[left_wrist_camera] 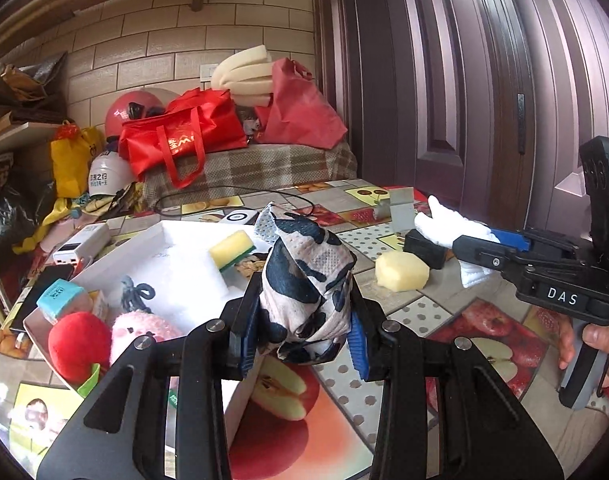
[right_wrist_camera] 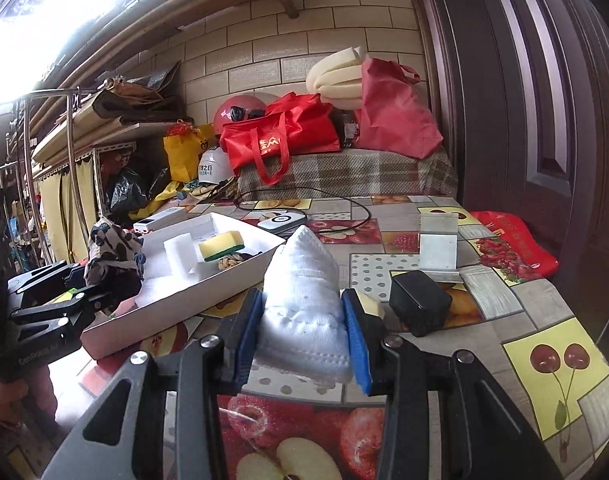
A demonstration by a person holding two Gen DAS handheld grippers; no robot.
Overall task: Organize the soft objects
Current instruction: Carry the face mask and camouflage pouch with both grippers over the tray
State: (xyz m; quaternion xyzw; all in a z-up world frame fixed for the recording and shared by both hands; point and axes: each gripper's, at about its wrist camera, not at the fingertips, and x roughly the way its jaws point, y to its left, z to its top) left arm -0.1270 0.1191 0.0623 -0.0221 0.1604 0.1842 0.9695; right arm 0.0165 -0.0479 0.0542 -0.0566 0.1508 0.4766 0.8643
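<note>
Your left gripper is squeezing a spotted cloth, white with dark blue patches. The blue pads press on both sides of the cloth, and it sticks up between them, just above the near corner of the white tray. Your right gripper is squeezing a white sock. The sock stands up in a point between its blue pads. In the left camera you can see that same gripper off to the right, with your hand around its grey handle, and the sock pokes out of its front end. The tray sits on the table, which has a cloth with fruit pictures on it. Inside the tray there is a yellow and green sponge at the far end, a white foam block next to it, a dark blue hair tie in the middle, and a red plush apple and a pink plush toy at the near end. A pale yellow sponge lies on the table outside the tray, just beside a small black box. The right gripper is near those two things.
</note>
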